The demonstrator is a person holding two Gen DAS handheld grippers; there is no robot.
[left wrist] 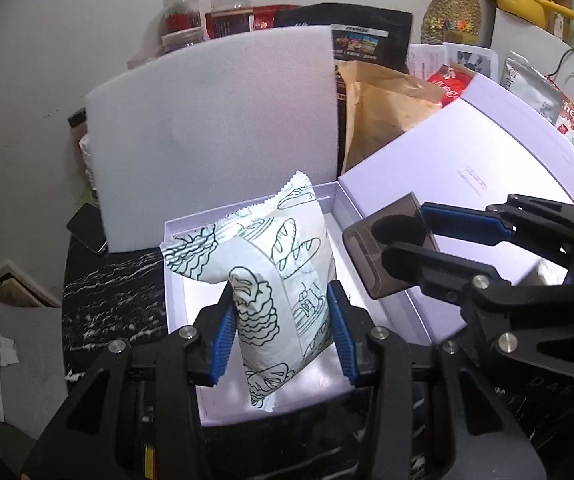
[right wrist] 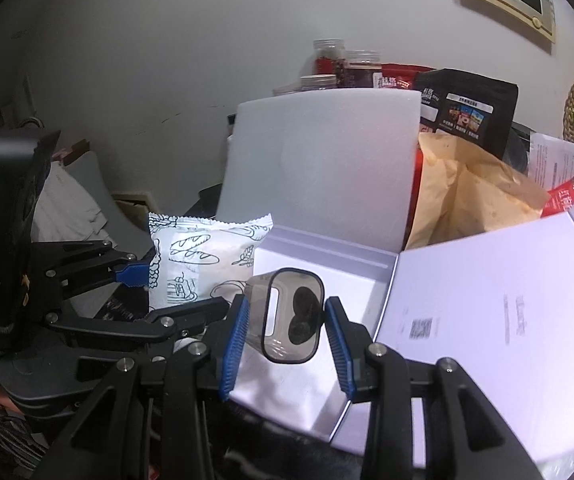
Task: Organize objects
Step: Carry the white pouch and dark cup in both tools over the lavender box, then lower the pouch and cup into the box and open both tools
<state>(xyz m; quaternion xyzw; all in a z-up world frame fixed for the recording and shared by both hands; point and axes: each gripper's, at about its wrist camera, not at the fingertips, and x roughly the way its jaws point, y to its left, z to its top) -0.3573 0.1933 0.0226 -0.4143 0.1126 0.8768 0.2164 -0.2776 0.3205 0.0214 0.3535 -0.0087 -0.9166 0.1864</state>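
My left gripper (left wrist: 283, 332) is shut on a white snack packet with bread drawings (left wrist: 271, 272) and holds it over the open white box (left wrist: 383, 304). The packet also shows in the right wrist view (right wrist: 199, 256). My right gripper (right wrist: 287, 340) is shut on a small smoky translucent case (right wrist: 291, 316) with dark round items inside, held over the box's tray (right wrist: 351, 280). From the left wrist view the case (left wrist: 391, 256) hangs at the box's right side, between the right gripper's fingers (left wrist: 459, 224). The box lid (left wrist: 467, 160) lies open to the right.
A white foam sheet (left wrist: 215, 128) stands upright behind the box. Behind it are jars (left wrist: 183, 16), a black pouch (left wrist: 367, 36), a brown paper bag (left wrist: 383, 116) and red packets (left wrist: 447, 84). A phone (left wrist: 87, 228) lies on the black marble table (left wrist: 115, 292).
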